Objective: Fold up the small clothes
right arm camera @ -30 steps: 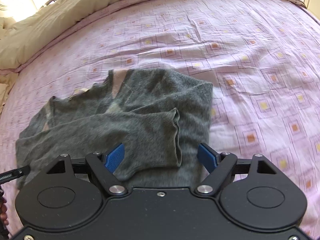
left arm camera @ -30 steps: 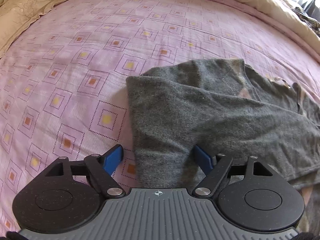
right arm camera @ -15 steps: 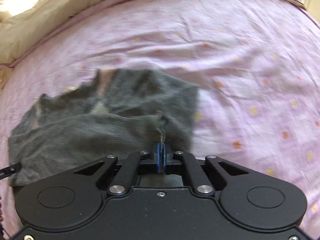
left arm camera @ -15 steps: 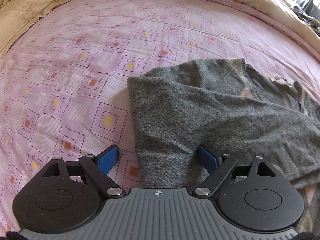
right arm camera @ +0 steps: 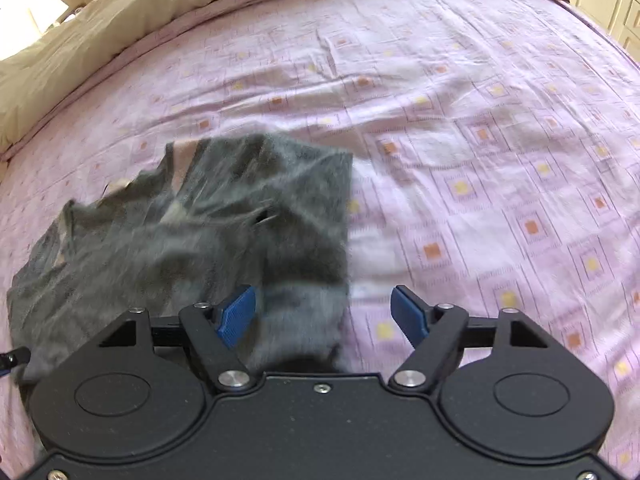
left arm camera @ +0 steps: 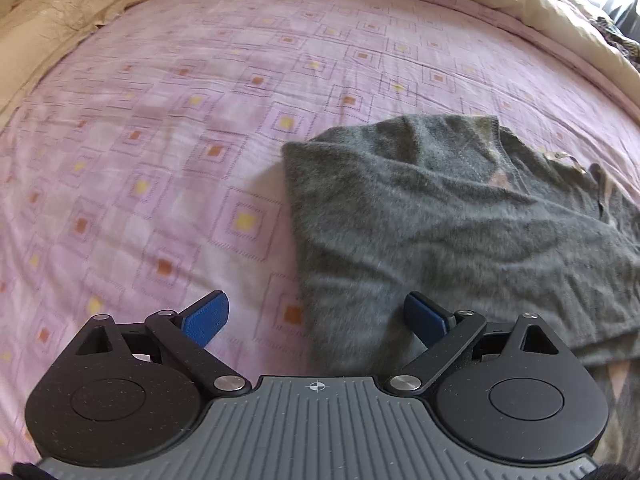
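The left gripper (left arm camera: 316, 318) hangs low, jaws spread wide; the right gripper (right arm camera: 324, 310), somewhat blurred, apparently gapes too.

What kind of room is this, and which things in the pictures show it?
Most likely a bedroom. The grey sweater lies on a bed covered by a pink patterned sheet, with a beige duvet bunched along the far edge and an embroidered beige pillow at one corner.
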Available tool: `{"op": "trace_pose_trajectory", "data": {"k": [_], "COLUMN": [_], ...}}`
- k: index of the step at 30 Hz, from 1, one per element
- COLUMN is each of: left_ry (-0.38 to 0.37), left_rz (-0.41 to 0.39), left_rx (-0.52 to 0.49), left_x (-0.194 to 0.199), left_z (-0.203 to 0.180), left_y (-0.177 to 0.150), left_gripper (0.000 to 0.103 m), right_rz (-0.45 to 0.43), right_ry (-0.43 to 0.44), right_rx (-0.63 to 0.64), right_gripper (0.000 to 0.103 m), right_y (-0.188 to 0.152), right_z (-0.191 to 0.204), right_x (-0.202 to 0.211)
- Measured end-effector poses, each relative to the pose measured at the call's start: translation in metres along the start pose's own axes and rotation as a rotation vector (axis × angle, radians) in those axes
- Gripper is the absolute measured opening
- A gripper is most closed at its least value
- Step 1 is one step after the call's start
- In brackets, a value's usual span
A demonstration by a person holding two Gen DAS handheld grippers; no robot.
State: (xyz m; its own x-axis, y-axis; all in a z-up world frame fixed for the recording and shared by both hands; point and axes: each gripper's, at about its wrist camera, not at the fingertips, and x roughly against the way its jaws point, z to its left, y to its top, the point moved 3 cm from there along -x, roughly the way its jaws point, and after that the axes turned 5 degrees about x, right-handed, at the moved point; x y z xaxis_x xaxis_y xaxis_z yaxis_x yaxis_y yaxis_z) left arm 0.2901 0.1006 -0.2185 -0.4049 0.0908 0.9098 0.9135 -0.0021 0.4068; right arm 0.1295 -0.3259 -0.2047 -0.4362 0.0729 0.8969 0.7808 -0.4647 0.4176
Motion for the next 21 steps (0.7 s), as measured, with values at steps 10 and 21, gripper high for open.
{"op": "trace_pose_trajectory", "data": {"k": [10,21], "left_ry": [-0.017,-0.044], "left_rz": [0.06,0.109], "left_rx": [0.018,-0.053], "left_x": [0.029,0.037], "left_z": [0.032,0.049], "left_y": [-0.058,-0.102], "left_gripper": [0.096,0.096], "right_rz": [0.076,0.162], "right_ry": [-0.013,-0.055], "right_rx": [0.007,-0.03], "right_gripper": [0.084,0.089], "right_y": [-0.061,-0.133], "right_z": [0.007,0.026], "right_x": [0.021,0.032]}}
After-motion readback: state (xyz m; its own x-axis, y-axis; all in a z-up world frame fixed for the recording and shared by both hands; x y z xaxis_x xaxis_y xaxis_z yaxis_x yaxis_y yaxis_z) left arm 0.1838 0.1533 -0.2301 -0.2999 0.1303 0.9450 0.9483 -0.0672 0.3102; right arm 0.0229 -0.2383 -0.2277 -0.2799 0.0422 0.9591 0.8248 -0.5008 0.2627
